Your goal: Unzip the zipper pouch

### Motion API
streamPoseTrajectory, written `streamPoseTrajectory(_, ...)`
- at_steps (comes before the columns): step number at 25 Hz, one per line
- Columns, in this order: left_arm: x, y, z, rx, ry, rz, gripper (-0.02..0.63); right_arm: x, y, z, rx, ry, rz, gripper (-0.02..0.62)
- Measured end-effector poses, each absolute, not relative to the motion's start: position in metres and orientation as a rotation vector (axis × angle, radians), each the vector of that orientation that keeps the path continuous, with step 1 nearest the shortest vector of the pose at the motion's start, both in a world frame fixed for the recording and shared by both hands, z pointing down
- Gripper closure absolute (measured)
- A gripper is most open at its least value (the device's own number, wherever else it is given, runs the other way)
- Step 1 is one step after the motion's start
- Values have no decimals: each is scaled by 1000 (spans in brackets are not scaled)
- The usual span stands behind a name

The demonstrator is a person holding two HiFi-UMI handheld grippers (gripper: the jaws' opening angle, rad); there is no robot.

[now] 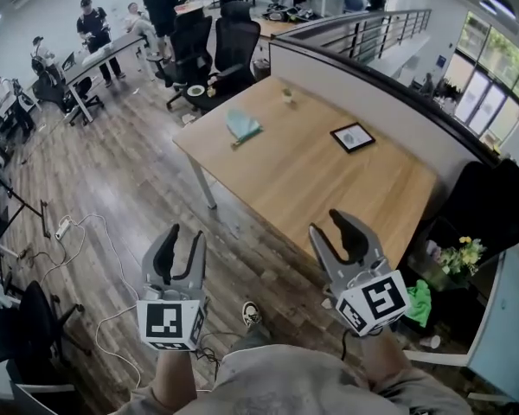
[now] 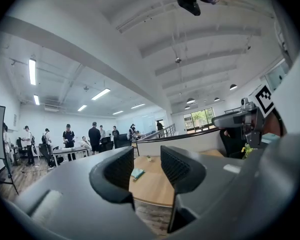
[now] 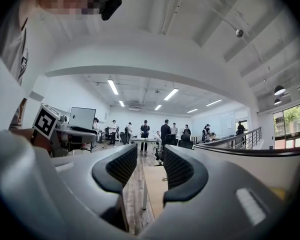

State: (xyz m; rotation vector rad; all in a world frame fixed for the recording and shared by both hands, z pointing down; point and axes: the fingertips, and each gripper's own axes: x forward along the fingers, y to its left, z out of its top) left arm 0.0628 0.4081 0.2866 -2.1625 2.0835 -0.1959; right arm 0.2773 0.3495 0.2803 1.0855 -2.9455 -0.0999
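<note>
the left gripper (image 1: 185,233) and right gripper (image 1: 327,225) are held released and empty. the pouch (image 1: 242,126) is seen well apart on the table (image 1: 329,180); its zipper cannot be made out.

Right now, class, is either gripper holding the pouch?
No, the teal pouch lies on the table, well clear of the open left gripper and right gripper.

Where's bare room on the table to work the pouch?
The table is bare from the frame to the near edge and right end. A smaller gap lies between pouch and frame. The left end, with pouch and cup, is tightest.
</note>
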Motion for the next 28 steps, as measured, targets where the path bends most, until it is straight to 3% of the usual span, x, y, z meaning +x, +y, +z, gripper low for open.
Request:
streamPoseTrajectory(13,-58,278,281,-2235,2004,-228,437,169,222,282,1210,-2864,-79,448)
streamPoseTrajectory(28,-106,146,319,-2327,1987,-271,437,118,87,335,1205,-2770,9,448)
